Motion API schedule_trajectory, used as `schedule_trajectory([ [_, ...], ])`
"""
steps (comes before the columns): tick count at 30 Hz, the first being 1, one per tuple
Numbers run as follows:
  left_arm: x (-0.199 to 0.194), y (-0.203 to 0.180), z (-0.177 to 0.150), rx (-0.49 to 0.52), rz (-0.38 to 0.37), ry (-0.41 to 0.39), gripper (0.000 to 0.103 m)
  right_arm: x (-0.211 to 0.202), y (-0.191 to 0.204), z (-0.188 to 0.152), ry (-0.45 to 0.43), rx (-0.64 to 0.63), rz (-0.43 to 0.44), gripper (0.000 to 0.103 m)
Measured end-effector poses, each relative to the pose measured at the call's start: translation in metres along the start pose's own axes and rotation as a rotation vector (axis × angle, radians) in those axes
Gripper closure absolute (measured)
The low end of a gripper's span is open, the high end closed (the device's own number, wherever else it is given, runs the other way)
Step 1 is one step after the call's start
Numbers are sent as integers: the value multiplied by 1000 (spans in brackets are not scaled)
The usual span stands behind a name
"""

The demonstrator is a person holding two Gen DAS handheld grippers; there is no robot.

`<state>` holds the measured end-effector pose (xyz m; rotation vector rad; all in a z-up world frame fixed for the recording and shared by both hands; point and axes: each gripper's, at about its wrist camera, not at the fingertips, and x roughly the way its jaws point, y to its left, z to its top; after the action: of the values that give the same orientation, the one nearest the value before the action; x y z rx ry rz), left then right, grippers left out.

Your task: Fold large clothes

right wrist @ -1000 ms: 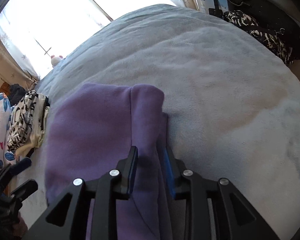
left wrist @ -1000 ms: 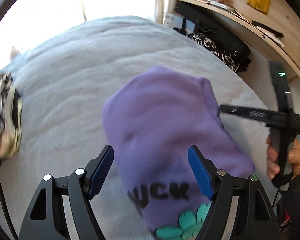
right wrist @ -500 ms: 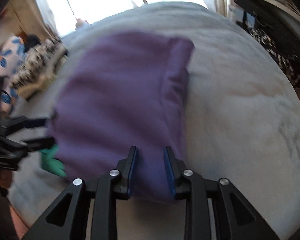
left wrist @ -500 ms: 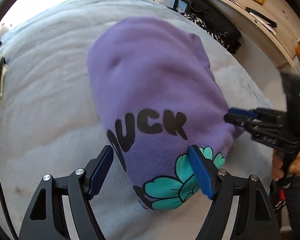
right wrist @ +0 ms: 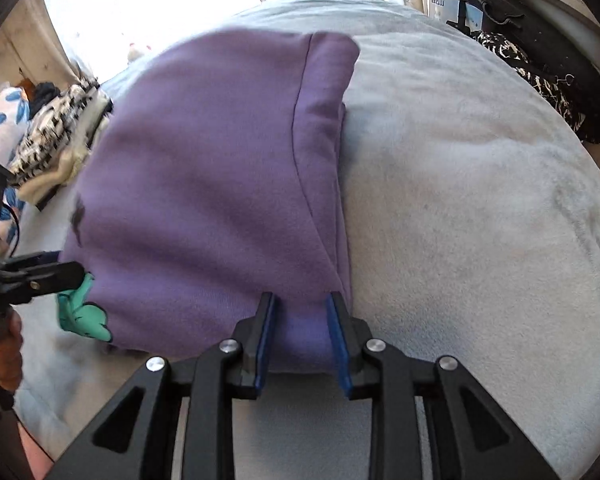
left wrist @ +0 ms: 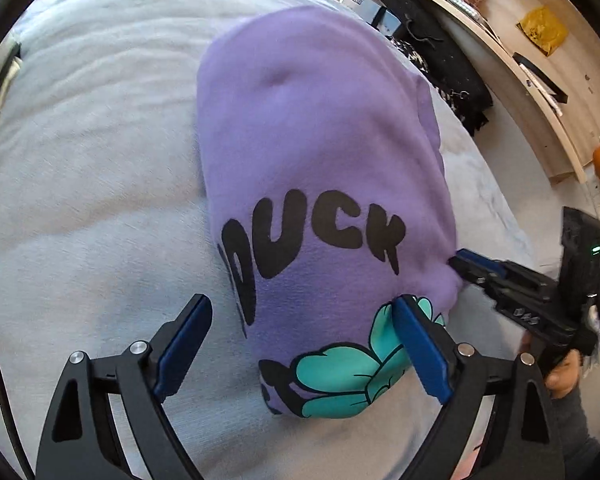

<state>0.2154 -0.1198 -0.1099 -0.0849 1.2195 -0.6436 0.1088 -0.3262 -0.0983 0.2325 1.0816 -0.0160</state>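
A folded purple sweatshirt (left wrist: 312,152) with black "DUCK" lettering and a teal flower print lies on the grey blanket (left wrist: 80,184). It also shows in the right wrist view (right wrist: 204,184). My left gripper (left wrist: 304,344) is open, its fingers astride the near printed end of the sweatshirt. My right gripper (right wrist: 300,320) is shut on the sweatshirt's near right edge. In the left wrist view it shows at the garment's right side (left wrist: 466,262). The left gripper shows at the left in the right wrist view (right wrist: 66,272).
The grey blanket (right wrist: 480,208) covers a bed. Patterned clothes (right wrist: 56,140) are piled at the bed's far left. A wooden shelf (left wrist: 512,52) with boxes and dark clothes (left wrist: 456,80) stands beyond the bed's right edge.
The sweatshirt has been pulled toward me across the blanket, and its printed end now shows. My right gripper stayed shut on its edge. My left gripper stayed open.
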Motion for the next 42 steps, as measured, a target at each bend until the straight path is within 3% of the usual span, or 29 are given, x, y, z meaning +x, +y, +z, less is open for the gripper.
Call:
schedule_trajectory([
  [3, -8, -2, -3, -5, 52, -5, 12, -14, 0, 3, -18, 35, 19, 76],
  [5, -17, 0, -4, -15, 105, -13, 12, -21, 3, 2, -25, 40, 10, 65],
  [9, -28, -1, -6, -41, 174, 3, 12, -29, 9, -2, -14, 40, 32, 61],
  [12, -33, 3, -11, -60, 204, 15, 12, -37, 15, -3, -13, 38, 45, 51],
  [14, -38, 4, -12, -66, 185, 21, 12, -42, 17, -3, -24, 30, 45, 39],
  [21, -54, 5, -12, -97, 132, 36, 12, -57, 22, 7, -25, 28, 82, 35],
  [30, -50, 11, -2, -144, 83, 88, 12, -64, 29, 22, -19, -22, 42, 28],
  [34, -49, 15, 4, -170, 52, 97, 12, -59, 25, 27, 20, -6, 99, 17],
  [42, -39, 17, 24, -173, 42, 98, 10, -43, 12, 41, 84, 24, 119, 16],
])
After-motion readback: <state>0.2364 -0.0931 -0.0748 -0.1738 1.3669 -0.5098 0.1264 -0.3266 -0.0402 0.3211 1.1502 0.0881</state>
